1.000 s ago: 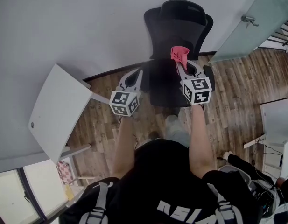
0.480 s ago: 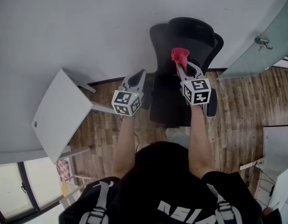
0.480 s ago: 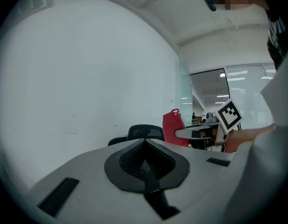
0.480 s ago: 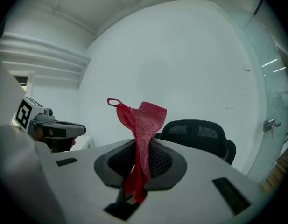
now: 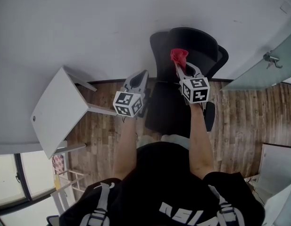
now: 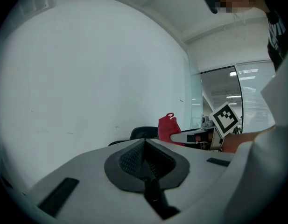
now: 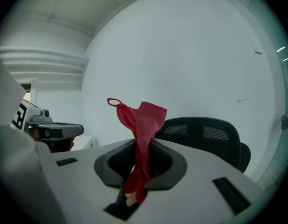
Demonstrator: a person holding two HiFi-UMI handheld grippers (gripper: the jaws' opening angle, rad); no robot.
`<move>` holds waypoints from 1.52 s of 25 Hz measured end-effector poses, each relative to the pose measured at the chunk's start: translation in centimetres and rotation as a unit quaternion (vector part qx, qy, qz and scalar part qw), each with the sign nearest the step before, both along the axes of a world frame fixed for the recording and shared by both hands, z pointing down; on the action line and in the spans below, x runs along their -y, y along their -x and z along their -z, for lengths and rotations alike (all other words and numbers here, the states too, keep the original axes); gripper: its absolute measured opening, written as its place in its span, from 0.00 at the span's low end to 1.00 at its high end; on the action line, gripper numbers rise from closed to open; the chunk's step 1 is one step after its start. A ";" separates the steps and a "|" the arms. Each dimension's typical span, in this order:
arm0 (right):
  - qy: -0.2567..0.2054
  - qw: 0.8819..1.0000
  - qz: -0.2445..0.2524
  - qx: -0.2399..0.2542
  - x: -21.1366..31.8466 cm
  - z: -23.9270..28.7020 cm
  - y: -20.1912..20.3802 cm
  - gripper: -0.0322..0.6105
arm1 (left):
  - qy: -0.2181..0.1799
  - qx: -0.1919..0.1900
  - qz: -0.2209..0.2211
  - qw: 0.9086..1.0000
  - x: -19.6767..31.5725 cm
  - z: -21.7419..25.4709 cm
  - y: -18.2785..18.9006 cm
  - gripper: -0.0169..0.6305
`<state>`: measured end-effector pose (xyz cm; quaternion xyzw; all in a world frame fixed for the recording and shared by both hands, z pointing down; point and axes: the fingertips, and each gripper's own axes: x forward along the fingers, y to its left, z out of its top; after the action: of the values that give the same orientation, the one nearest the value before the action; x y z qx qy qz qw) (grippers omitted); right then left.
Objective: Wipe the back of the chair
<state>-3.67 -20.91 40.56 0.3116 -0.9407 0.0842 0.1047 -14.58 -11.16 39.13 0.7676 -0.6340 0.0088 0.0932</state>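
R gripper (image 5: 179,68) clamping red cloth (image 5: 178,55), holding it up by backrest of black mesh office chair (image 5: 204,44) | L gripper (image 5: 141,77) jaws sitting together, empty, just beside chair | white table (image 5: 55,109) standing L, glass door (image 5: 261,76) R

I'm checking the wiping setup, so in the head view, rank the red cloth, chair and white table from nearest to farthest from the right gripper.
1. Cloth: pinched in the jaws of the right gripper.
2. Chair: just ahead, toward the wall.
3. Table: far left, beyond the left gripper.
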 end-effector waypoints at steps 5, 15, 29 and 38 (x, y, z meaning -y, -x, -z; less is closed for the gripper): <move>0.014 1.000 0.004 -0.002 2.3 -1.0 0.7 0.16 | 0.011 0.000 0.012 1.000 1.5 -0.7 -0.2 0.06; 0.036 0.999 0.008 -0.007 6.0 -2.6 2.7 0.16 | 0.014 -0.009 0.019 1.000 4.6 -1.3 1.3 0.06; 0.066 0.998 -0.001 0.003 10.9 -4.6 4.7 0.15 | 0.016 -0.025 -0.005 1.000 11.4 -2.1 2.6 0.06; 0.081 0.997 -0.009 -0.007 13.6 -5.7 6.3 0.15 | 0.031 -0.012 -0.017 0.999 14.5 -2.3 3.6 0.06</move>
<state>-10.00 -34.54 46.25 0.3110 -0.9271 0.1593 0.1355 -18.15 -25.63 41.43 0.7750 -0.6192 0.0208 0.1250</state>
